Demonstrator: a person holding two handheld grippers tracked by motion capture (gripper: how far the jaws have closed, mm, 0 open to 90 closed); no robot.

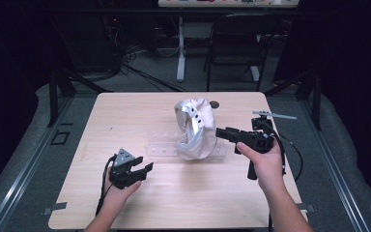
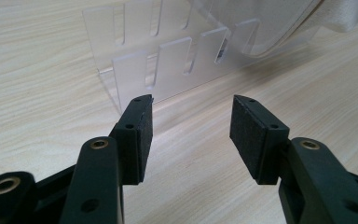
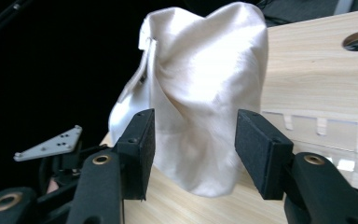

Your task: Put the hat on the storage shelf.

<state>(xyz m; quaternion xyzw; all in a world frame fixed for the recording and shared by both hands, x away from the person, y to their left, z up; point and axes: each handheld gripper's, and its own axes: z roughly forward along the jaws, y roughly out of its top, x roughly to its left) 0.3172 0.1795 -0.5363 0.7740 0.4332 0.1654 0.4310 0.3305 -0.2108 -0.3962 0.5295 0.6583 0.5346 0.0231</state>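
Bare tabletop [image 1: 125, 121] left and front; cloth bundle [image 1: 195, 128] on clear slotted rack [image 1: 162, 145] mid-table.

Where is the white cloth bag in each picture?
High view: the white cloth bag stands at the table's middle, on the right end of the clear slotted rack.
Left gripper view: its lower edge shows at the top right corner, above the rack.
Right gripper view: it stands tall at centre, beyond the open jaws.
Shared landmark: the clear slotted rack, at the right in the right gripper view.
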